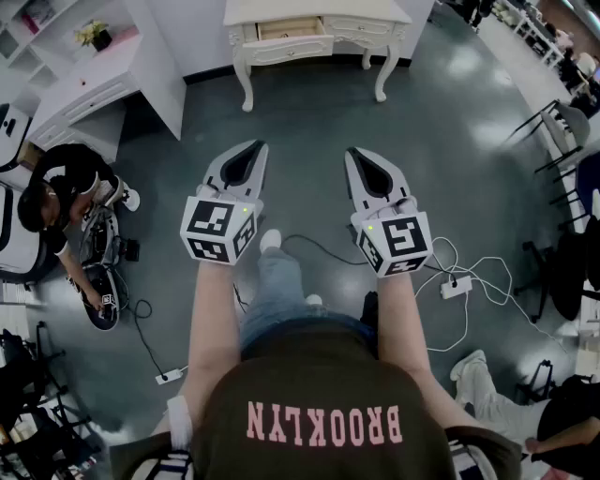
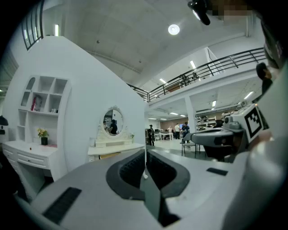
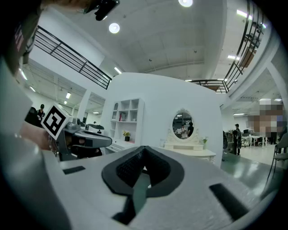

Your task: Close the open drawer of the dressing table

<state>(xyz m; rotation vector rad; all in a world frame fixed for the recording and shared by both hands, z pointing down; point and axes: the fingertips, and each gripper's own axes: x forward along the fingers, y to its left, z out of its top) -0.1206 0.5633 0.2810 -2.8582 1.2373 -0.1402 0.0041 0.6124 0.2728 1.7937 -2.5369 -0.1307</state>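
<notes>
The white dressing table [image 1: 319,11] stands at the far end of the grey floor, well ahead of both grippers. Its left drawer [image 1: 286,28] is pulled out and shows a brown inside. My left gripper [image 1: 255,145] and right gripper [image 1: 354,152] are held level side by side, pointing at the table, both shut and holding nothing. In the left gripper view the closed tips of my left gripper [image 2: 145,152] line up just right of the table [image 2: 114,148] and its oval mirror [image 2: 112,121]. In the right gripper view the table [image 3: 193,153] and mirror [image 3: 182,125] lie right of my right gripper [image 3: 144,150].
A white desk with shelves [image 1: 94,84] stands at the left. A person [image 1: 56,192] crouches by equipment on the floor at the left. Cables and a power strip [image 1: 457,286] lie at the right, near chairs [image 1: 562,122]. Another person's leg [image 1: 487,394] is at the lower right.
</notes>
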